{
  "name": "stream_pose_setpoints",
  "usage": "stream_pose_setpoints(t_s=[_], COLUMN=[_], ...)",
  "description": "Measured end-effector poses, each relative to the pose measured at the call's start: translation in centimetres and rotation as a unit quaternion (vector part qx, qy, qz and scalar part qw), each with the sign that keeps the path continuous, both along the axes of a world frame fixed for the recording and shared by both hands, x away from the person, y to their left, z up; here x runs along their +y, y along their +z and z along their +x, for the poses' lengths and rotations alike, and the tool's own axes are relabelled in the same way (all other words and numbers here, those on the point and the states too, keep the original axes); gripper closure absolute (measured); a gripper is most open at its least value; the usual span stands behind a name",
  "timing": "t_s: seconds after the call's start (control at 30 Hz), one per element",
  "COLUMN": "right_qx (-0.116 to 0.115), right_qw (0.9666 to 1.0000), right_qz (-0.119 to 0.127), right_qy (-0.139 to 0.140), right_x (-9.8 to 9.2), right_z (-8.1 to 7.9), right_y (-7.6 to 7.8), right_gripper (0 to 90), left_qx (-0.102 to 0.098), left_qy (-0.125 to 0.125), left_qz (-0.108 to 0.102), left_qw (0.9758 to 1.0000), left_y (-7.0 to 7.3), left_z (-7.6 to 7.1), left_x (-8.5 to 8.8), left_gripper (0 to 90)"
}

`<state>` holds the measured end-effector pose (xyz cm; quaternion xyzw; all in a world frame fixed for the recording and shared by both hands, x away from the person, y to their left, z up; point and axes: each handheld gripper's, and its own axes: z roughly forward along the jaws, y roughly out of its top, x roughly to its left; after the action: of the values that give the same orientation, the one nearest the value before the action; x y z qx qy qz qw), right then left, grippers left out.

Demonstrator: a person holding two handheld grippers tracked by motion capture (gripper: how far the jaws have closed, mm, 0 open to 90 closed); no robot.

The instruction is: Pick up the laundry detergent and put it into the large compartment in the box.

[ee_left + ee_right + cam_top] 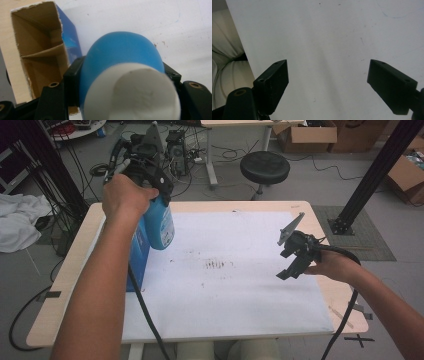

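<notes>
A: What is seen at the far left of the high view?
B: A white cloth (pixel 17 220) is heaped on the floor beside the tabletop (pixel 75 270), and cables are spread across the floor behind it.

A: And on the tabletop itself?
B: A large white sheet (pixel 235 290) is laid over most of it. A blue carton (pixel 137 260) is stood upright at the sheet's left edge. In the left gripper view the carton (pixel 40 57) is seen open at the top, with bare brown cardboard inside and a divider across it.

A: What is held there?
B: A blue bottle (pixel 160 222) with a white cap is clamped in the left gripper (pixel 150 175), lifted above the sheet, just beside the carton's top and touching or nearly touching it. In the left gripper view the bottle (pixel 122 62) is pinched between the two black jaws, cap end (pixel 132 92) toward the camera.

A: What is marked in the middle?
B: Small dark specks and smudges (pixel 217 265) are scattered on the sheet.

A: And to the right?
B: The right gripper (pixel 295 262) is held above the sheet's right part, well apart from the bottle. In the right gripper view its jaws are spread wide with nothing between them, over the white sheet (pixel 324 37).

A: Beyond the tabletop?
B: A black round stool (pixel 265 167) is stood on the floor, and cardboard boxes (pixel 305 135) are set farther back
</notes>
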<state>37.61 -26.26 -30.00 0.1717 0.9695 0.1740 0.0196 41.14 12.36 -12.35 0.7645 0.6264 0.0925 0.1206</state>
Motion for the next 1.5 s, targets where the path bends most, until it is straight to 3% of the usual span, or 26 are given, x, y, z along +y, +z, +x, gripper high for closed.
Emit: stream_pose_setpoints(t_s=[0.43, 0.77, 1.27, 1.5], right_qx=[0.000, -0.001, 0.002, 0.002], right_qw=[1.0000, 1.0000, 1.0000, 1.0000], right_qz=[0.000, -0.002, -0.003, -0.004], right_qy=[0.000, 0.002, 0.003, 0.002], right_x=[0.2, 0.4, 1.0, 1.1], right_z=[0.0, 0.1, 0.3, 0.3], right_y=[0.2, 0.1, -0.1, -0.1], right_gripper=[17.1, 17.1, 17.1, 17.1], left_qx=[-0.010, -0.010, -0.013, -0.020], left_qy=[0.034, 0.067, 0.096, 0.103], left_qz=[0.023, 0.025, 0.033, 0.031], left_qw=[0.9991, 0.9974, 0.9947, 0.9940], left_y=[1.9, 2.3, 1.3, -0.2], left_z=[-1.2, -1.9, -2.4, -2.3], left_x=[3.8, 7.0, 10.0, 11.0], left_gripper=[37.7, 37.7, 37.7, 37.7])
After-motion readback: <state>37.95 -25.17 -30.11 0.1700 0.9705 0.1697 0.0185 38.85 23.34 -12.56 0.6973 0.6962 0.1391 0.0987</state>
